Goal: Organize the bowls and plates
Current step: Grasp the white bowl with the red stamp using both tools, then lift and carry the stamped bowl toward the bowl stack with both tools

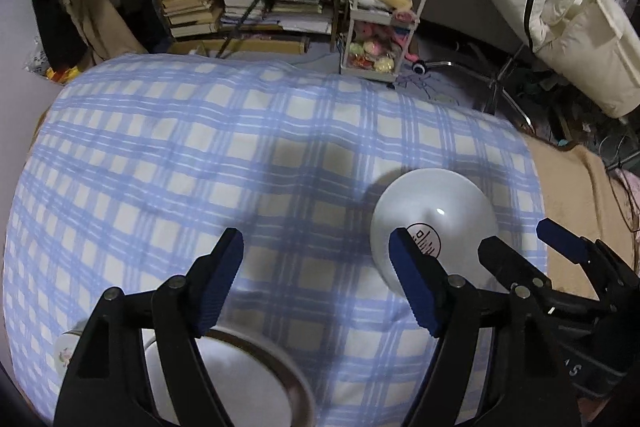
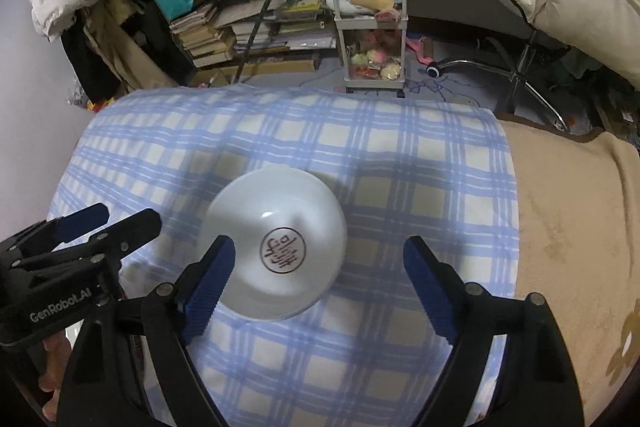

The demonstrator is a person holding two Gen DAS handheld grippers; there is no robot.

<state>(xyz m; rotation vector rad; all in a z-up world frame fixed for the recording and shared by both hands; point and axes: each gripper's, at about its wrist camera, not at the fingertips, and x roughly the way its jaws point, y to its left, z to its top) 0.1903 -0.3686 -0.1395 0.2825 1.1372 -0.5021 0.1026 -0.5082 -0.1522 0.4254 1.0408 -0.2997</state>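
Bowl: white bowl [image 2: 276, 247] sits upside down on the checked cloth [image 2: 400, 155], base mark facing up. Prob. left inverted so the foot ring gives a grip.
Where: in the right view it is dead centre, just ahead of the fingers. In the left view it shows at 3 o'clock.
R gripper [image 2: 316, 283]: jaws wide apart, nothing held. Left pad overlaps the bowl's 8 o'clock rim in view; right pad is clear of it at 3 o'clock. Contact: can't tell. Spread looks set to straddle the bowl.
L gripper [image 1: 316, 283]: also gaping, empty. It hangs over bare cloth, w/ the bowl off past its right finger (likely waiting its turn).
Plate: brown-rimmed plate [image 1: 248, 379] at 6 o'clock in the left view, under the L gripper, so that hand seems parked by the stack spot.
Small dish: floral piece [image 1: 64, 351] at 8 o'clock, mostly hidden.
Next: R needs to close on the bowl. Risk: glazed, curved wall may slip.
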